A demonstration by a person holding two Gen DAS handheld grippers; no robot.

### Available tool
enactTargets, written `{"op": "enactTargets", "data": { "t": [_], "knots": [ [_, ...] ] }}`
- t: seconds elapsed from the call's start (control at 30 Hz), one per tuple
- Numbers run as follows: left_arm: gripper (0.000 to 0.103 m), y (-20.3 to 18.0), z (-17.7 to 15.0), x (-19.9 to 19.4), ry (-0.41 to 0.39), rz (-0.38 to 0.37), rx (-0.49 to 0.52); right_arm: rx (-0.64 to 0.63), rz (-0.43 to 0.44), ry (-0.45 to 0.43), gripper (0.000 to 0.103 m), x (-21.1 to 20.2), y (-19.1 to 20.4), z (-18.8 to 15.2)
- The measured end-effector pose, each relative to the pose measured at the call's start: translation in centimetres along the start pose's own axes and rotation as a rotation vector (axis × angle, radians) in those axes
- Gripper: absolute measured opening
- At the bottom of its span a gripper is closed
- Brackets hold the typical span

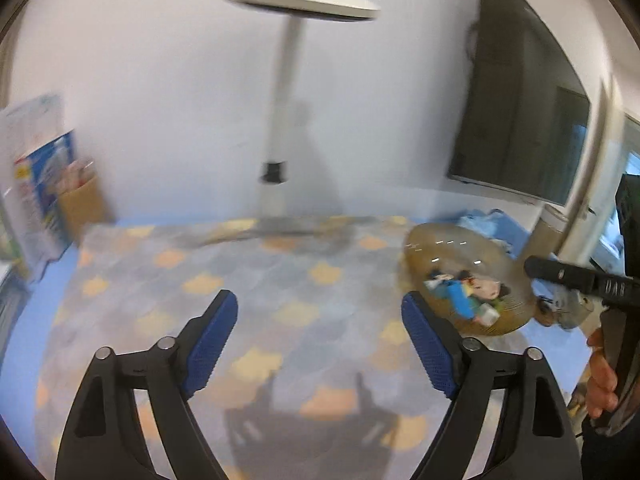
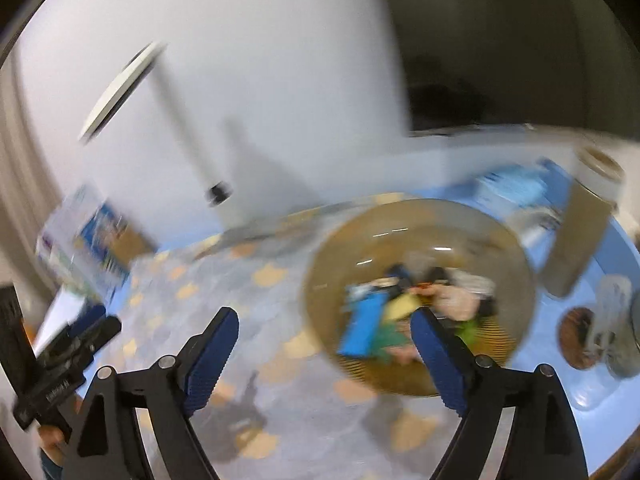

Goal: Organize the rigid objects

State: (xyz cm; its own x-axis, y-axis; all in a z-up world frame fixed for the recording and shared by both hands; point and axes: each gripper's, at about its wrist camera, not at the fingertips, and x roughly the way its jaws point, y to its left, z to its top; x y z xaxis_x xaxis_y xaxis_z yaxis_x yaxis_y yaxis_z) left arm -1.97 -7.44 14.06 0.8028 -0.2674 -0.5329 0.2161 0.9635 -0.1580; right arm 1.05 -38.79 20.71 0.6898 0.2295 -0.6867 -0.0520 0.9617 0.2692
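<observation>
Your left gripper (image 1: 320, 344) has its blue pads spread wide with nothing between them, only the patterned mat (image 1: 248, 280) of grey and orange patches showing through the gap. Your right gripper (image 2: 324, 356) is likewise spread apart and empty, hanging over the same mat, its right pad crossing in front of the near rim of the bowl (image 2: 324, 272) without any visible contact. The bowl is round, translucent amber-brown, ribbed with fine lines along its lower inside wall, and it sits at the right edge of the mat where the blue tabletop (image 1: 24, 360) begins. Inside it lie the toys (image 1: 466, 294): small hard figures in a jumble, with a blue block-like piece, green and yellow parts, a pale face with dark hair, and a little white cube; blur keeps you from telling them apart further. From the left wrist view the bowl lies just beyond your right pad, and your right hand (image 1: 604, 376) grips its tool at the frame's edge. A white lamp (image 1: 288, 80) stands behind the mat.
</observation>
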Motion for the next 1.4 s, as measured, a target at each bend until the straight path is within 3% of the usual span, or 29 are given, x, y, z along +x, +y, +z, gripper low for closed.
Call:
{"op": "enactTargets", "data": {
  "t": [0.17, 0.3, 0.6, 1.03, 1.13, 1.2, 1.23, 1.33, 1.4],
  "knots": [
    [0.086, 4.1, -3.6, 0.3, 0.07, 0.093, -0.044, -0.138, 0.018, 0.071, 0.087, 4.1, 7.2, -2.7],
    [0.086, 6.6, -6.4, 2.8, 0.161, 0.179, -0.051, -0.199, -0.007, 0.154, 0.087, 9.0, 9.8, -5.9],
    [0.086, 8.7, -9.5, 6.7, 0.27, 0.238, -0.094, -0.186, -0.031, 0.247, 0.087, 15.4, 10.0, -8.7],
    [0.086, 8.9, -9.4, 8.4, 0.311, 0.268, -0.091, -0.201, -0.1, 0.265, 0.087, 17.6, 9.3, -9.3],
    [0.086, 9.0, -8.6, 8.8, 0.288, 0.336, -0.06, -0.225, -0.098, 0.273, 0.087, 18.0, 9.9, -9.0],
    [0.086, 9.0, -8.1, 9.1, 0.289, 0.358, -0.027, -0.237, -0.116, 0.275, 0.095, 18.5, 10.0, -8.5],
    [0.086, 9.0, -7.9, 9.4, 0.297, 0.359, -0.017, -0.236, -0.138, 0.277, 0.103, 18.9, 10.0, -8.4],
    [0.092, 9.2, -8.2, 10.6, 0.332, 0.358, -0.009, -0.175, -0.129, 0.28, 0.103, 19.7, 9.2, -7.9],
    [0.102, 9.7, -7.9, 10.8, 0.342, 0.341, -0.039, -0.176, -0.135, 0.279, 0.103, 20.0, 9.1, -7.5]
  ]
}}
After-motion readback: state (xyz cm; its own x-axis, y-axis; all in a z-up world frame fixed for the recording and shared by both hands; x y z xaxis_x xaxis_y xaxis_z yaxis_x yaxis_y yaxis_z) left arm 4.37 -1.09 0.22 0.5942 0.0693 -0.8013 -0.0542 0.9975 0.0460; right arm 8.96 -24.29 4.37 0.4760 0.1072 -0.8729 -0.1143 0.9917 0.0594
